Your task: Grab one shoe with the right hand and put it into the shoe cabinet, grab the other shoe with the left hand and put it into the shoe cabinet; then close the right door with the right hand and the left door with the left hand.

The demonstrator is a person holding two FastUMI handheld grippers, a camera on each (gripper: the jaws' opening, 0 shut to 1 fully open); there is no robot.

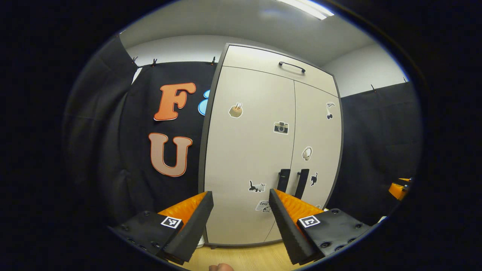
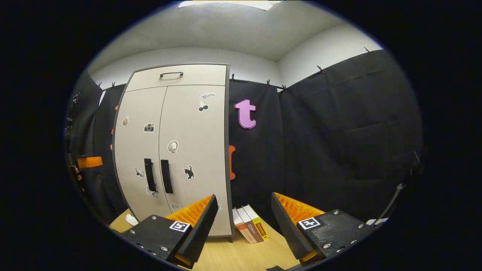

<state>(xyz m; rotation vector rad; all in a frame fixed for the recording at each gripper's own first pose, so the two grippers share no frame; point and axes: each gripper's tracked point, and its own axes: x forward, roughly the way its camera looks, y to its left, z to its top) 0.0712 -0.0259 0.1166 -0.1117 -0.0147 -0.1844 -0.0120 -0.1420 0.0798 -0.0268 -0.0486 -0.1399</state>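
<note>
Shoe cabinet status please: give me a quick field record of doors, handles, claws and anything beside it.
cabinet: upright, stickers on the front
left door: closed
right door: closed
door handles: two dark vertical bars, side by side at the centre seam
top handle: horizontal, on the upper panel
left claw: open, holding nothing, apart from the cabinet
right claw: open, holding nothing
books: standing right of the cabinet
</note>
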